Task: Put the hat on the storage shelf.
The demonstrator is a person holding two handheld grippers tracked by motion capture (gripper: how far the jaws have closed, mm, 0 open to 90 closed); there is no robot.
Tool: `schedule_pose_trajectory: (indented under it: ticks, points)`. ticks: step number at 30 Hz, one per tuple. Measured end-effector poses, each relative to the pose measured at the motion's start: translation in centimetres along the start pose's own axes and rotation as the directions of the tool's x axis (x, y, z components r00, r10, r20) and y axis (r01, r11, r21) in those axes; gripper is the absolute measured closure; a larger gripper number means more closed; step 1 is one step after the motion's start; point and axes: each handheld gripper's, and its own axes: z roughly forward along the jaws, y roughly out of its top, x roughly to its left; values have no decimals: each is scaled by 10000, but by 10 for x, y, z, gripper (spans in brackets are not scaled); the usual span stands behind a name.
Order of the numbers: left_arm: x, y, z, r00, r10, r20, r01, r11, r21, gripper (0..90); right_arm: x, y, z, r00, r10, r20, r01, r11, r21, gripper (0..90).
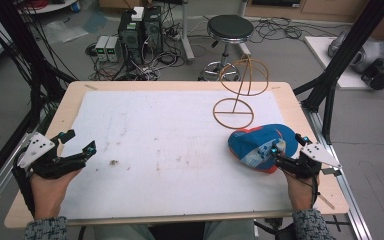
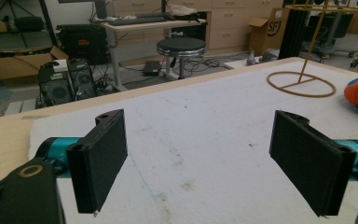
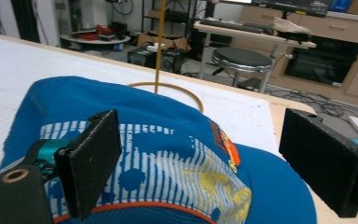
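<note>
Blue cap (image 1: 260, 145) is lying at the right side of the white mat (image 1: 170, 150), just in front of the wire stand (image 1: 237, 95). Right gripper (image 1: 278, 150) is hovering at the cap, jaws spread wide, gripping nothing. Left gripper (image 1: 82, 142) is resting far left, jaws released and empty.

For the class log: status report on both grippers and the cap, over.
Left gripper open, off on bare mat. Right gripper open, jaws over blue cap, not clamped. Wire stand just behind the cap.
</note>
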Motion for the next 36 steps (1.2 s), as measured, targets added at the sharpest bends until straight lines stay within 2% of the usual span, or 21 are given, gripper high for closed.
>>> schedule_pose_trajectory:
  ticks: [7,14,20,21,25,32,36]
  points:
    - [1,0,0,10000,-50,-63,51,9999,99,192,4,2,0,9986,-283,-447,276,9995,-161,121]
    - [-2,1,2,10000,-55,19,55,9999,140,192,4,3,-1,9972,-225,-714,196,9989,-417,131]
    - [-2,2,2,10000,-40,39,40,9999,148,192,9,6,-1,9921,-465,-1167,395,9973,-616,150]
    - [-2,2,2,10000,-57,54,56,9999,119,192,12,7,0,9880,-512,-1454,416,9968,-686,154]
    - [-3,2,3,10000,-38,68,37,9999,155,192,18,8,1,9794,-787,-1858,666,9953,-703,186]
    - [-4,1,5,9999,-16,144,13,9998,218,192,23,9,4,9714,-1138,-2086,1021,9926,-661,238]
    - [-4,1,5,9999,-54,125,51,9997,236,192,31,9,10,9559,-1708,-2388,1634,9853,-506,279]
